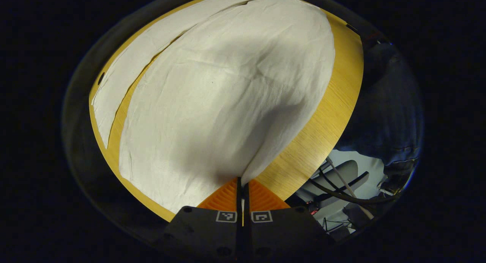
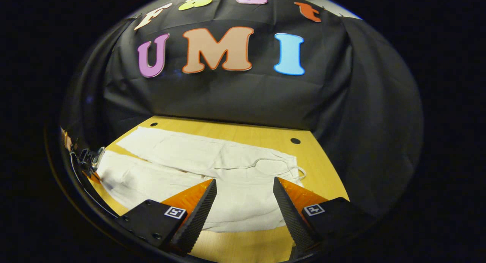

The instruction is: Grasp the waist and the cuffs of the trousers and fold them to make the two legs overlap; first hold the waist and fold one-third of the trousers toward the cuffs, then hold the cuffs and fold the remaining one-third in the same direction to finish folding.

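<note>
On the wooden table (image 2: 326, 179) the white trousers (image 2: 212, 168) lay spread out flat, both legs side by side with a narrow gap of bare wood between them, the waist with its loose drawstring (image 2: 281, 165) toward the right gripper (image 2: 245, 196). That gripper hung just above the waist end with its fingers wide apart, cloth visible between them but nothing pinched. Judging by that, the first fold, bringing one leg over the other, had not been made yet.

At the other end, seen from the left gripper view, the left gripper (image 1: 242, 185) had its fingers drawn together on a corner of the nearer leg, by the cuff; the fabric rose from the table in a peak and ran straight into the thin slit between the fingers (image 1: 228, 196). The grip looked shallow, only an edge of cloth caught.

The likeliest trouble, I thought, was that thin pinch slipping out once the leg was lifted and its weight pulled on it. Another was uneven handling: with one end already held and the waist end still free, a lift from the cuff alone would drag the leg askew and leave the legs overlapping crookedly. The right fingers could also close on the drawstring loop, or on one layer only, instead of the waistband
</note>
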Demonstrator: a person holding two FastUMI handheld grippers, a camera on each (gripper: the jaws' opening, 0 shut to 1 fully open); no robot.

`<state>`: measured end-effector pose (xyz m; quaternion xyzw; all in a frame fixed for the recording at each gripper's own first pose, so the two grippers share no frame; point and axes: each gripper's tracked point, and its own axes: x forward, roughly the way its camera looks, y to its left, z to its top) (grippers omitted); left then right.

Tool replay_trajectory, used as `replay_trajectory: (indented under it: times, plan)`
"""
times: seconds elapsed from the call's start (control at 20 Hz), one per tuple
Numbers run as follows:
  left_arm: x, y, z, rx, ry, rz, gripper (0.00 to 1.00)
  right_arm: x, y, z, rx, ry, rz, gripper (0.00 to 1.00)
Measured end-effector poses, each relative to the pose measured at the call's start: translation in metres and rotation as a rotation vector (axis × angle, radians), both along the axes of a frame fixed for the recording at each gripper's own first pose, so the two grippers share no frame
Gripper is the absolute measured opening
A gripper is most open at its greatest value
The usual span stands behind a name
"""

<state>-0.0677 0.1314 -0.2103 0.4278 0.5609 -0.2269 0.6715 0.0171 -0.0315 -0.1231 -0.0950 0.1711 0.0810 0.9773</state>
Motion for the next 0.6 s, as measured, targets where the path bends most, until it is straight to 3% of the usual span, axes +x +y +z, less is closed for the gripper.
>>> replay_trajectory:
  times: [0.15,0.6]
  plan:
    - [0.000,0.001,0.000,0.008,0.001,-0.023,0.00,0.003,0.014,-0.029,-0.072,0.090,0.126,0.98]
    - [0.000,0.000,-0.001,0.008,-0.001,-0.001,0.00,-0.013,-0.010,-0.115,-0.486,0.385,0.479,0.98]
